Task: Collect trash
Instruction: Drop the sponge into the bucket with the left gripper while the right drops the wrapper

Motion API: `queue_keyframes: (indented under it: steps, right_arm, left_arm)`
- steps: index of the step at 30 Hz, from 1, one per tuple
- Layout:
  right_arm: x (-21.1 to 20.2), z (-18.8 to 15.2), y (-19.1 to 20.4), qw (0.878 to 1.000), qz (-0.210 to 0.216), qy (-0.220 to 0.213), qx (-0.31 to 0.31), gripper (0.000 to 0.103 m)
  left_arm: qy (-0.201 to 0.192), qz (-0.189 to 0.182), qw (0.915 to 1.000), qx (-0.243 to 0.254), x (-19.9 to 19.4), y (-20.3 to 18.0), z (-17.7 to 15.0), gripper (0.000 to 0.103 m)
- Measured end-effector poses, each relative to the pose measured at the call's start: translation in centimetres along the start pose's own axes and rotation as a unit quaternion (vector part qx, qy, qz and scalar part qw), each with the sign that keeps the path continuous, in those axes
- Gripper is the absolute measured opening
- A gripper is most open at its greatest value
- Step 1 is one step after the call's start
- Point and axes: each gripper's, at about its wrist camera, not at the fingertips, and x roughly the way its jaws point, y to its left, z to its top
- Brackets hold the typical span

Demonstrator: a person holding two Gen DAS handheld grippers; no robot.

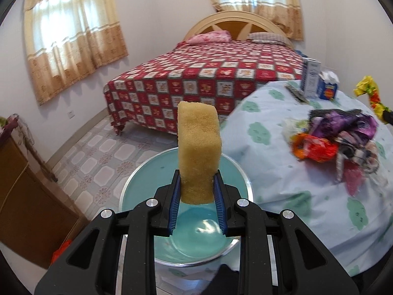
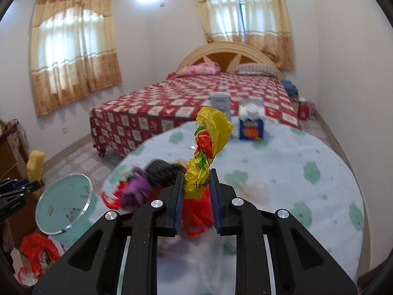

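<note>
My left gripper [image 1: 197, 184] is shut on a yellow sponge [image 1: 199, 152] and holds it upright above a teal round bin [image 1: 137, 186] beside the table. My right gripper [image 2: 196, 184] is shut on a crumpled yellow, red and green wrapper [image 2: 208, 145] and holds it above the table. A pile of purple, black and red wrappers [image 1: 336, 137] lies on the table; it also shows in the right wrist view [image 2: 137, 189], behind the right gripper. The held wrapper shows at the right edge of the left wrist view [image 1: 371, 93]. The sponge and left gripper show at far left in the right wrist view [image 2: 35, 163].
The round table [image 2: 307, 196] has a pale cloth with green cloud prints. A blue tissue box [image 2: 251, 127] and a white carton [image 2: 219, 102] stand at its far side. A bed [image 1: 208, 73] stands behind. A wooden cabinet [image 1: 22, 196] is at left. Red bags [image 2: 36, 248] lie on the floor.
</note>
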Motion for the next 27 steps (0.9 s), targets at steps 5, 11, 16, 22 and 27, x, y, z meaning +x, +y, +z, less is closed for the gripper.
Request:
queue_keyframes:
  steps: [5,11,16,22,27]
  right_arm:
    - [0.6,1.2,2.7,0.999,0.029,-0.007,-0.022,0.021]
    - [1.7,1.9,5.9,0.997,0.059,-0.008,-0.049,0.021]
    - [2.6,2.1,8.3,0.995,0.076,-0.002,-0.066,0.021]
    - [4.1,2.2,10.7,0.992,0.091,0.009,-0.084,0.021]
    - [5.1,1.9,12.4,0.99,0.102,0.018,-0.095,0.021]
  left_arm:
    - [0.007,0.021,0.9997,-0.012,0.6,2.0,-0.3,0.026]
    - [0.005,0.046,0.9986,-0.026,0.9,4.2,-0.3,0.026]
    - [0.001,0.062,0.9976,-0.033,0.7,5.4,-0.3,0.026]
    - [0.005,0.07,0.9968,-0.037,0.8,6.4,-0.7,0.026]
    - [0.0,0.079,0.996,-0.041,0.5,7.1,-0.8,0.026]
